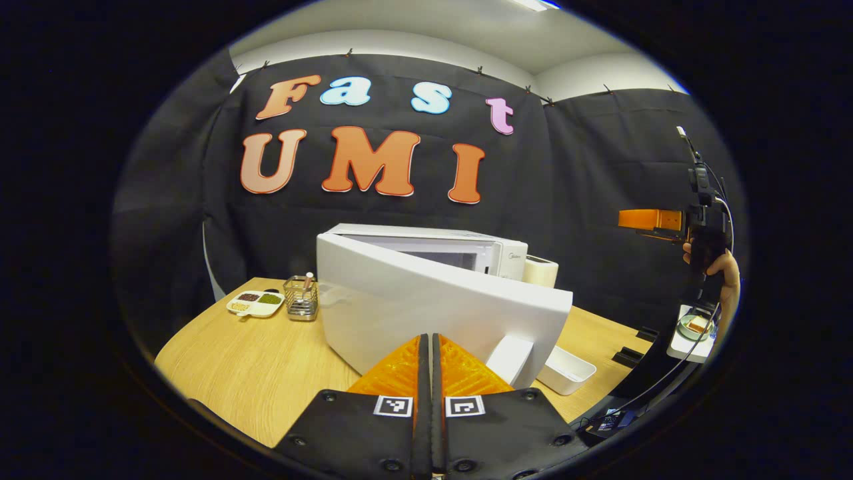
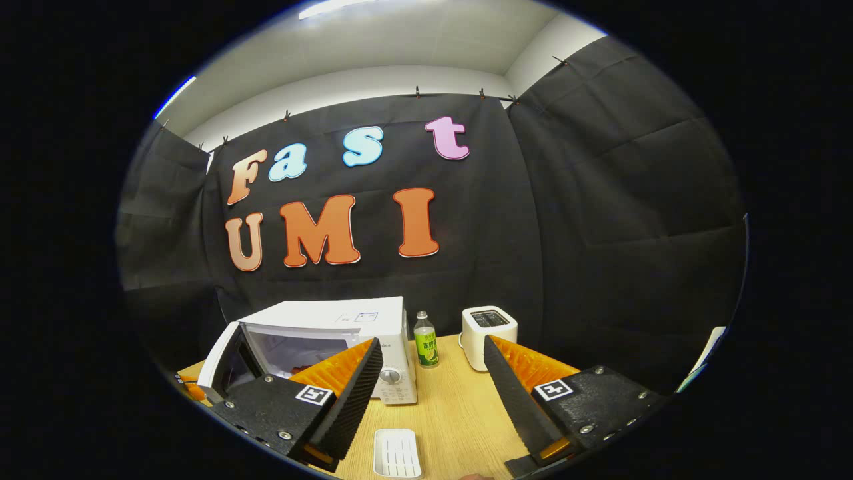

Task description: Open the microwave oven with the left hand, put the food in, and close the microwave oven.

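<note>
Pressed together, the left gripper point(image 1: 431, 360) fingers sit just before the microwave door point(image 1: 440, 313), which stands swung partly open on the bench point(image 1: 253, 360). Right gripper point(image 2: 433, 380) fingers are spread wide and empty, facing the microwave point(image 2: 326, 340) on the bench's far left.

Both grippers have black bodies with screws, orange ribbed fingers and square black-and-white markers. The left gripper point(image 1: 432, 353) has smooth black edges; the right gripper point(image 2: 433, 380) has toothed black pads point(image 2: 363, 387).
</note>
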The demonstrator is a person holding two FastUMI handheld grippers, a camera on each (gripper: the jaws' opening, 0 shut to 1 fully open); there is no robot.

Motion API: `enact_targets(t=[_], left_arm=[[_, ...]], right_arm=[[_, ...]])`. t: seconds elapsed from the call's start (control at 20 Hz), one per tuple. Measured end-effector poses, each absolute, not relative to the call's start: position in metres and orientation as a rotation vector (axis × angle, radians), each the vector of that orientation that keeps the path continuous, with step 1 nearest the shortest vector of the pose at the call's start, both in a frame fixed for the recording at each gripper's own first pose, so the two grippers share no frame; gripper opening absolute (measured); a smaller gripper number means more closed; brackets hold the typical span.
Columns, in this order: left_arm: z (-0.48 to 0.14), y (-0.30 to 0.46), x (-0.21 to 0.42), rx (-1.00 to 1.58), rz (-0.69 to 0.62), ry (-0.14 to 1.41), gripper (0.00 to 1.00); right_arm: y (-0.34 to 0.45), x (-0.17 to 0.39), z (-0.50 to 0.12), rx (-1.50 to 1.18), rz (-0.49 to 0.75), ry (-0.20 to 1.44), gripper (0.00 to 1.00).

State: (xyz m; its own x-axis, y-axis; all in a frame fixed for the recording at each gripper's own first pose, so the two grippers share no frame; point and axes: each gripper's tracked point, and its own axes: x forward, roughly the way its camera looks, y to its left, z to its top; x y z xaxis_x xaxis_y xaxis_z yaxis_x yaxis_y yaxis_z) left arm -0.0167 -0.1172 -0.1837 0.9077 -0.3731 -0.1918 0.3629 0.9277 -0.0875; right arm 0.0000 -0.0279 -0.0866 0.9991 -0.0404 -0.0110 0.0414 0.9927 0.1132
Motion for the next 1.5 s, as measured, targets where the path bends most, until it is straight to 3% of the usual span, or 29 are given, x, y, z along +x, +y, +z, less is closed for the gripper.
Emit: enact_targets(t=[0.75,1.5], left_arm=[[-0.198,-0.202,0.081,-0.075,-0.414,0.256,0.04],[-0.227,-0.221,0.183,-0.009,-0.306,0.235,0.04]], right_arm=[[-0.084,0.002,-0.114,0.083,-0.105,0.044,0.95],[-0.112,0.029,-0.146,0.090,-0.155,0.082,0.94]])
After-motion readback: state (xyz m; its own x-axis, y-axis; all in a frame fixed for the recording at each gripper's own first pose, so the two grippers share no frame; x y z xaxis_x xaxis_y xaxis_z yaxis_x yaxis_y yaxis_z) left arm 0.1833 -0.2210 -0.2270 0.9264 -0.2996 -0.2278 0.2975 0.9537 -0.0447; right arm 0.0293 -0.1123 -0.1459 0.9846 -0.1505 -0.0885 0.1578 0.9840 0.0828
